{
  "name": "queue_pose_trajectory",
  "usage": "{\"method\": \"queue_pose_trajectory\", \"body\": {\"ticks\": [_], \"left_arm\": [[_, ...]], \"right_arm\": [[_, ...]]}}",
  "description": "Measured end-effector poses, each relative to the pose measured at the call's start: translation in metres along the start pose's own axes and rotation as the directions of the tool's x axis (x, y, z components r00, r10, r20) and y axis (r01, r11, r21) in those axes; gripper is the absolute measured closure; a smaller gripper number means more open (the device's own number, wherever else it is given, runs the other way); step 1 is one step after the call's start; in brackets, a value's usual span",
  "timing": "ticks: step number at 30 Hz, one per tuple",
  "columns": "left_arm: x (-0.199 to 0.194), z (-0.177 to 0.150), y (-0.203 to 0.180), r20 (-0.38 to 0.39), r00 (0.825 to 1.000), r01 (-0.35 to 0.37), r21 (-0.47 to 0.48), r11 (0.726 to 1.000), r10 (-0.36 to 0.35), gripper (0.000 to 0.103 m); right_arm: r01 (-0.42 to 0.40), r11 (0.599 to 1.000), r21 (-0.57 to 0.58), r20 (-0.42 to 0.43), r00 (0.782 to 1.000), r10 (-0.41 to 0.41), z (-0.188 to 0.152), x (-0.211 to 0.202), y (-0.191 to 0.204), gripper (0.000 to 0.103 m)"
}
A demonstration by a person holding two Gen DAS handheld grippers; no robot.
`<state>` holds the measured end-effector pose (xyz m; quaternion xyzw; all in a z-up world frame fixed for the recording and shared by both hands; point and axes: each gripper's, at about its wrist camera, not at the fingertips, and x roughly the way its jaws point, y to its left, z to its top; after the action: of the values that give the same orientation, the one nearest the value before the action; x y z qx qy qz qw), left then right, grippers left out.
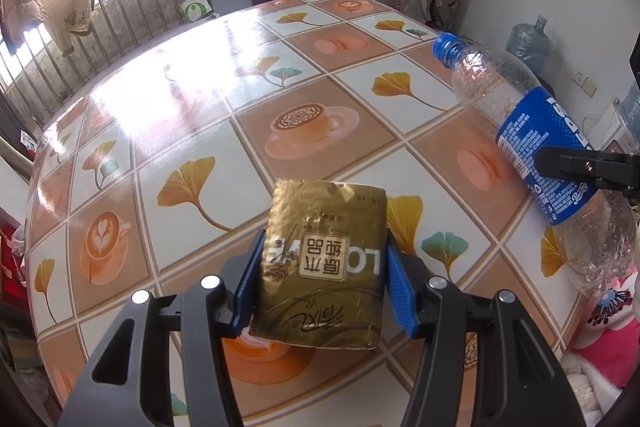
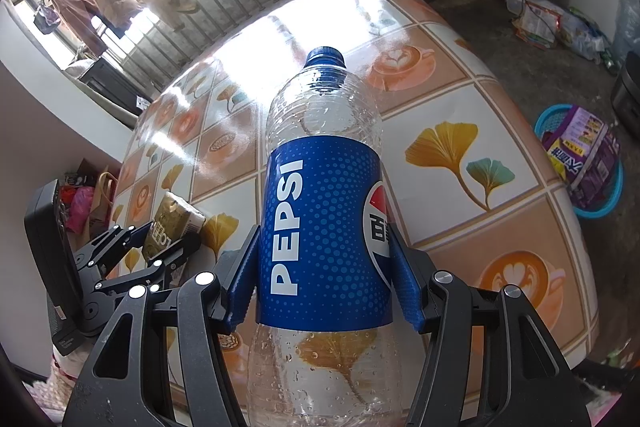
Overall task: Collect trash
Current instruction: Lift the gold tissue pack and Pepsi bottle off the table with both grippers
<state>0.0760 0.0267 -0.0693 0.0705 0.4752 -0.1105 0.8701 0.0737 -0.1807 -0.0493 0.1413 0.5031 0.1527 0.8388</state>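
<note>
Blue pads of the left gripper (image 1: 324, 291) press on both side edges of a gold packet (image 1: 326, 267), which is lifted clear of the table (image 1: 200, 99). The packet looks like a flattened foil or paper pack: probably very light, creased and easily crushed further, so a grip across its width, as here, should suit it. Its glossy skin may slip if the squeeze is slack.

On the other side, the right gripper (image 2: 324, 283) is clamped on a Pepsi bottle (image 2: 324, 211), pads on opposite sides of the blue label. The bottle is clear plastic, capped, and seems empty apart from droplets inside, so it is judged light, springy and apt to dent under pressure. The labelled middle is a sound place to hold, less slick than the bare wet-looking plastic above and below.

Both grippers point steeply downward over the table, side by side, each holding its item above the patterned cloth. In the left view the bottle lies slanted at the right edge with its cap toward the far side.

A blue basket (image 2: 580, 187) on the floor beyond the table's right edge already holds wrappers, and is likely where the trash belongs.
</note>
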Motion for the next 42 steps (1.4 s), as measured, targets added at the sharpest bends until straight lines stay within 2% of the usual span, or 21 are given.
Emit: {"method": "queue_pose_trajectory", "body": {"ticks": [12, 21, 30, 42], "left_arm": [[-0.007, -0.001, -0.001, 0.020, 1.000, 0.000, 0.003, 1.000, 0.000, 0.049], [-0.019, 0.002, 0.007, 0.087, 0.995, 0.040, 0.008, 0.999, -0.040, 0.049], [-0.024, 0.011, 0.000, 0.100, 0.994, 0.038, 0.047, 0.998, -0.043, 0.049], [-0.026, 0.014, -0.001, 0.101, 0.994, 0.029, 0.045, 0.999, -0.034, 0.049]], "right_arm": [[-0.008, 1.000, -0.001, 0.007, 1.000, 0.008, 0.001, -0.002, -0.002, 0.047], [-0.005, 1.000, -0.007, 0.026, 1.000, 0.006, 0.000, -0.007, 0.006, 0.047], [-0.020, 0.999, 0.036, 0.046, 0.999, 0.019, -0.003, -0.010, -0.006, 0.047], [-0.049, 0.997, 0.062, 0.057, 0.997, 0.045, -0.002, -0.012, -0.012, 0.047]]}}
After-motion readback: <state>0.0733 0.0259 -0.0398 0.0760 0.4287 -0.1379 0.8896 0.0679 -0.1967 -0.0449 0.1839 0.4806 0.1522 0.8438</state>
